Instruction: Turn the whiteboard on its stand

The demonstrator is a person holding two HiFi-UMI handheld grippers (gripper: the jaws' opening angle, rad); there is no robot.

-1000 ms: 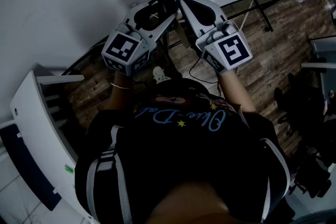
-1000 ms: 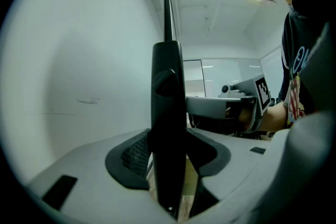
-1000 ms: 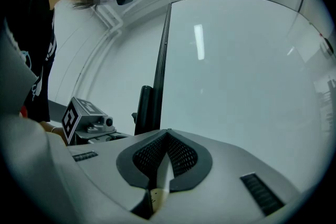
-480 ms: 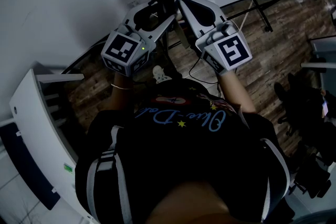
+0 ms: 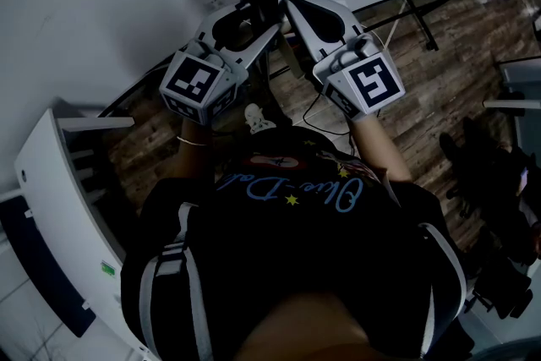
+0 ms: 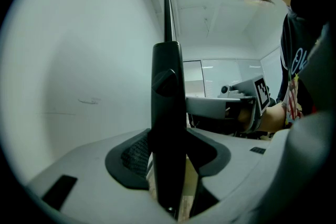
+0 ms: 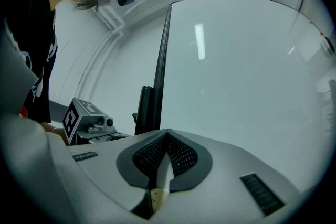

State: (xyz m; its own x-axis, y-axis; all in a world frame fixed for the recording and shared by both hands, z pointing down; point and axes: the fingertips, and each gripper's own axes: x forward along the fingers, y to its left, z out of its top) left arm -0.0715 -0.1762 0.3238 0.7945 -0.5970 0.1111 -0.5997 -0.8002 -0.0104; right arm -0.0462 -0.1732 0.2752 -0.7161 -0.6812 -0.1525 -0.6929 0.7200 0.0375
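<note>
The left gripper (image 6: 169, 144) has its fingers clamped round the black stand post (image 6: 168, 86), likely to steady it, while just to its right the right gripper (image 7: 167, 139) looks pinched shut on the near edge of the upright whiteboard (image 7: 236, 71), ready to swing it.

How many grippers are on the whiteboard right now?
2: the left gripper clamps the black frame bar; the right gripper pinches the whiteboard edge just beside it.
</note>
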